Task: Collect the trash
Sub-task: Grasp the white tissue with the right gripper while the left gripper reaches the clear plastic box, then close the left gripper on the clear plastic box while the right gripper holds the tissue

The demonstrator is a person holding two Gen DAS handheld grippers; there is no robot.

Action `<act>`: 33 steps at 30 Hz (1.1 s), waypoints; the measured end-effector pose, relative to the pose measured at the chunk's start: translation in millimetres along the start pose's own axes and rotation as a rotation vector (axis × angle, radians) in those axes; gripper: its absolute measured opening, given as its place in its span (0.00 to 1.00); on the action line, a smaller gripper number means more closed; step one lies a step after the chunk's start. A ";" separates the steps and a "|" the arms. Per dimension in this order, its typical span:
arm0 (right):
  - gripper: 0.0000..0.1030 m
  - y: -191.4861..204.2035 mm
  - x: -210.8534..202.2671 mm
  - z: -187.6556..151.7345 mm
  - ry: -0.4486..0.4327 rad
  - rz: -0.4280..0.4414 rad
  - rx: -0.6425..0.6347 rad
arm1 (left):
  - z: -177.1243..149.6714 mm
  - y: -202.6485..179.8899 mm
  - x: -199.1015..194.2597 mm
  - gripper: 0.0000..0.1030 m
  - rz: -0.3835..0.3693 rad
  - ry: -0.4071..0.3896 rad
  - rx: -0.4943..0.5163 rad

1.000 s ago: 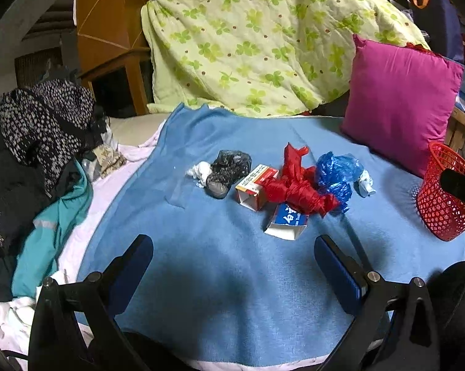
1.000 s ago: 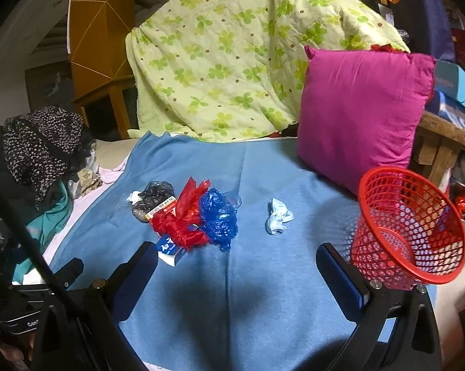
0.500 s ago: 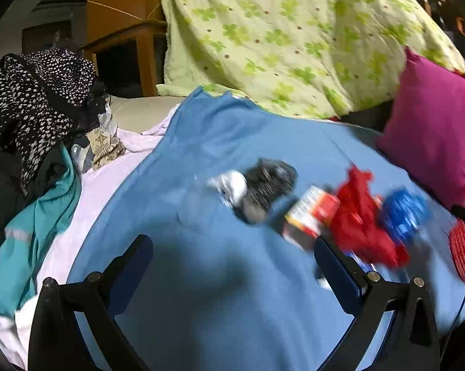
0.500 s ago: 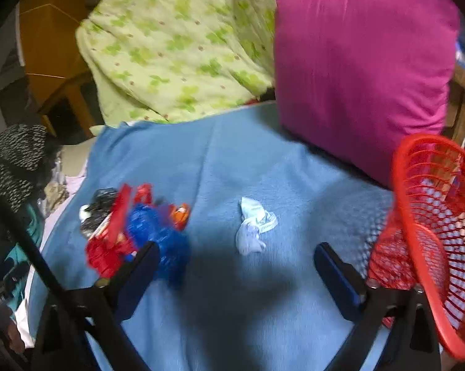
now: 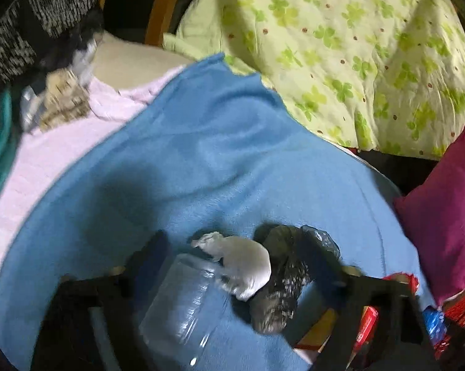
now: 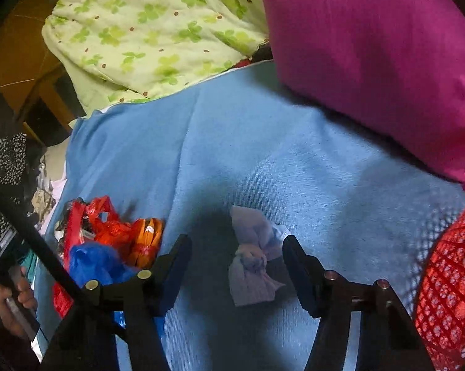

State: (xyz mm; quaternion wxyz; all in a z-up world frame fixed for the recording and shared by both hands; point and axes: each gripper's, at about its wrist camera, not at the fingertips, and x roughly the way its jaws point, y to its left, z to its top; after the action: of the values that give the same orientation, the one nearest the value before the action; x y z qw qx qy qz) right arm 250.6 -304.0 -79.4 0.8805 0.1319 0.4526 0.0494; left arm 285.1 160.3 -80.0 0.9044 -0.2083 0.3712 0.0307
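Only in right wrist view: red mesh basket (image 6: 452,281) at 3 o'clock. Right gripper (image 6: 237,264) fingers apart, closing around crumpled pale-blue tissue (image 6: 252,259). Left gripper (image 5: 237,258) fingers closing, white crumpled wad (image 5: 243,262) and clear plastic bottle (image 5: 186,306) between them.

The light was dim and soft, with black corners from the round fisheye lens, which bent the edges. The left wrist view had strong motion blur: the left gripper (image 5: 235,266) was smeared and the white wad (image 5: 241,266) unsharp. The right wrist view was sharper. A dark shadow lay on the blue blanket (image 6: 294,160) above the pale tissue (image 6: 254,259).
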 end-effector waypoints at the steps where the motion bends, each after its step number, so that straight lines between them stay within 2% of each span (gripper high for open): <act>1: 0.62 -1.1 3.7 0.5 0.007 0.008 0.009 | 1.3 1.8 6.9 0.67 -0.017 0.020 -0.015; 4: 0.62 -3.6 12.5 2.9 0.016 0.006 0.031 | 0.7 5.0 18.3 0.65 -0.061 0.055 -0.060; 7: 0.59 -5.1 22.7 4.7 0.037 0.008 0.049 | -2.0 3.3 28.5 0.57 -0.097 0.095 -0.069; 10: 0.51 -4.6 32.0 3.8 0.058 -0.006 0.048 | -7.7 3.7 39.4 0.41 -0.108 0.146 -0.074; 12: 0.46 -4.1 36.2 2.8 0.072 -0.020 0.041 | -14.0 6.2 46.4 0.33 -0.145 0.190 -0.109; 15: 0.31 -7.0 37.1 2.1 0.073 -0.038 0.046 | -19.0 8.0 45.6 0.23 -0.177 0.204 -0.143; 16: 0.26 -7.7 35.8 1.6 0.073 -0.037 0.046 | -20.4 5.9 43.5 0.17 -0.180 0.209 -0.138; 17: 0.25 -8.3 34.5 0.8 0.075 -0.029 0.047 | -21.4 3.5 42.9 0.07 -0.176 0.219 -0.127; 25: 0.23 -4.1 9.6 -3.6 0.034 -0.002 0.012 | -31.9 0.5 16.7 0.04 -0.205 0.237 -0.096; 33: 0.23 6.5 -26.0 -4.0 -0.038 0.081 -0.019 | -34.1 -1.7 -37.5 0.02 -0.216 0.170 -0.044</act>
State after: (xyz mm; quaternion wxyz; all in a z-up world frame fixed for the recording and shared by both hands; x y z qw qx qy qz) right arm 232.4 -302.3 -59.5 0.8875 0.1425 0.4296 0.0868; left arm 235.9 148.8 -75.5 0.8630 -0.2686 0.4210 -0.0763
